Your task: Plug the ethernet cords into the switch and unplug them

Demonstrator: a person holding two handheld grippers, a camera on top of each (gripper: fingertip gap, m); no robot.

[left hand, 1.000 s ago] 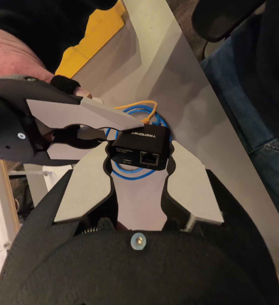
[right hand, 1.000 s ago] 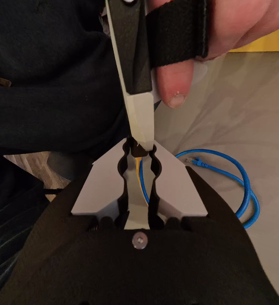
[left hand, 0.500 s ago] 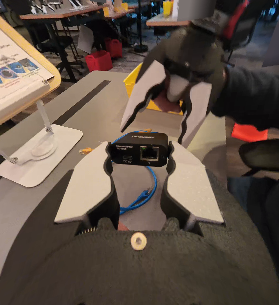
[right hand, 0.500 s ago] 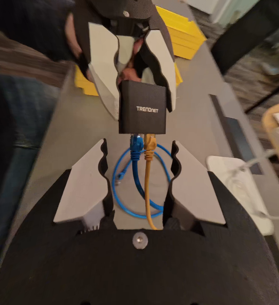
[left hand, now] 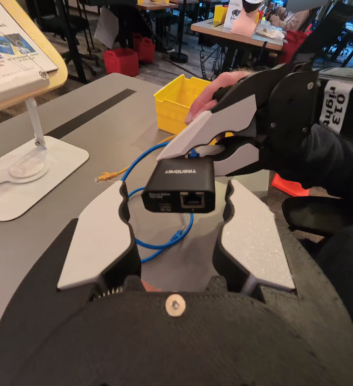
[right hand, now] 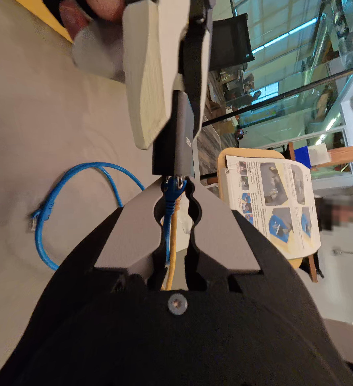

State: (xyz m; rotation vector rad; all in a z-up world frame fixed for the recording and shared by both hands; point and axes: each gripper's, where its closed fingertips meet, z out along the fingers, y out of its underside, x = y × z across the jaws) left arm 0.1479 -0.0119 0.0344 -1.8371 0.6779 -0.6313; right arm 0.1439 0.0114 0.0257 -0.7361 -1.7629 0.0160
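Soft indoor light, motion blur, fisheye edges.

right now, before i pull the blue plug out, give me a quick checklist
1. Right tongs on the blue plug: ok, shut on it at the switch.
2. Left tongs bracing the switch: not ok, open, with a gap on each side.
3. Latch pressed: cannot tell, it is hidden.
4. Orange cord clear of the right tongs: not ok, it runs between the fingers.
5. Switch resting on the table: not ok, it hangs tilted above it.
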